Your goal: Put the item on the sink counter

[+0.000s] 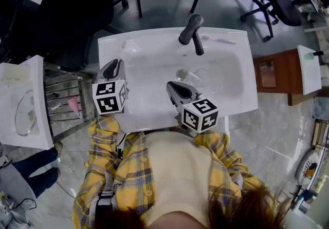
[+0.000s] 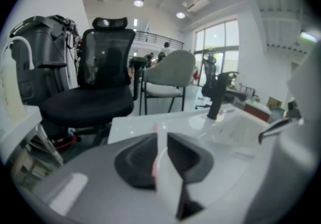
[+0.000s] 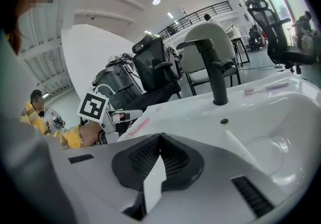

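Left tool (image 2: 156,140): I have it pinched narrow on the brush (image 1: 123,47). The jaws meet, and the pale-and-pink handle sits in the seam between them.
Why gripped so: the handle is thin, so I judge a near-closed pinch at its near end is the only firm hold. That leaves the rest of the brush free to go down first.
Brush: it runs out of the left tool toward the far left corner of the counter (image 1: 154,35), pink end away from me. It sits low over the left strip, left of the basin (image 1: 154,84). I cannot tell whether the far end touches the surface yet.
Right tool (image 1: 170,86): jaws together with nothing between them. It sits over the near side of the basin, right of the left tool, where I judge it is simply out of the way.
Other things: a second brush (image 1: 218,40) lies on the far right strip, just beside the tap (image 1: 191,30). A pale stick (image 3: 238,145) lies in the basin, and I cannot tell what it is.
Stage: as I read it, the placing is almost done, with only the lowering and release left.
Risk: the left strip looks narrow, so a careless release could let the brush roll into the basin or off the left edge.
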{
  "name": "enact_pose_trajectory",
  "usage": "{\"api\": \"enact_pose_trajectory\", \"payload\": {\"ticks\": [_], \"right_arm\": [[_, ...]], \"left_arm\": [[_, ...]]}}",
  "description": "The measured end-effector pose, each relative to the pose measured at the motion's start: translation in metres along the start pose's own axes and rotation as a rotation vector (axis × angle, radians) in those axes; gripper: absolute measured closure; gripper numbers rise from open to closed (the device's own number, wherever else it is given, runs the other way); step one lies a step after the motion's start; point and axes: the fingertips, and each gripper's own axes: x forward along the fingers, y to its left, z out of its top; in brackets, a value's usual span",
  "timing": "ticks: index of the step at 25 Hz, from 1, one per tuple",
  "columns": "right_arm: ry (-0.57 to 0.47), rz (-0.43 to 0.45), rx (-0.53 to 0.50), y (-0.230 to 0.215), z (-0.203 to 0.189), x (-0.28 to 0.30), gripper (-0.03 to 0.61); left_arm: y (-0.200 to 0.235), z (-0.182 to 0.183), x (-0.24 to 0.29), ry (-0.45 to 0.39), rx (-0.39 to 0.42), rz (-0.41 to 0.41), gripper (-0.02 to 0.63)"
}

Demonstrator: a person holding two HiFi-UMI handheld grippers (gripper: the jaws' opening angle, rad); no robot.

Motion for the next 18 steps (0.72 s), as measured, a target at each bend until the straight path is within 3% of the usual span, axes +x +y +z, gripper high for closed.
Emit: {"api": "enact_pose_trajectory", "payload": {"ticks": [10,18], "right_arm": [[-0.039,-0.002,-0.002,-0.008,-0.001,-0.023,0.566],[-0.068,-0.002,-0.014,-0.014,-0.002,-0.05,0.566]], "left_arm": [[-0.047,0.007,-0.028,-0.055,-0.06,-0.106,0.6],[-0.087,0.006,-0.047,-0.074,-0.039,-0.137,0.604]]}}
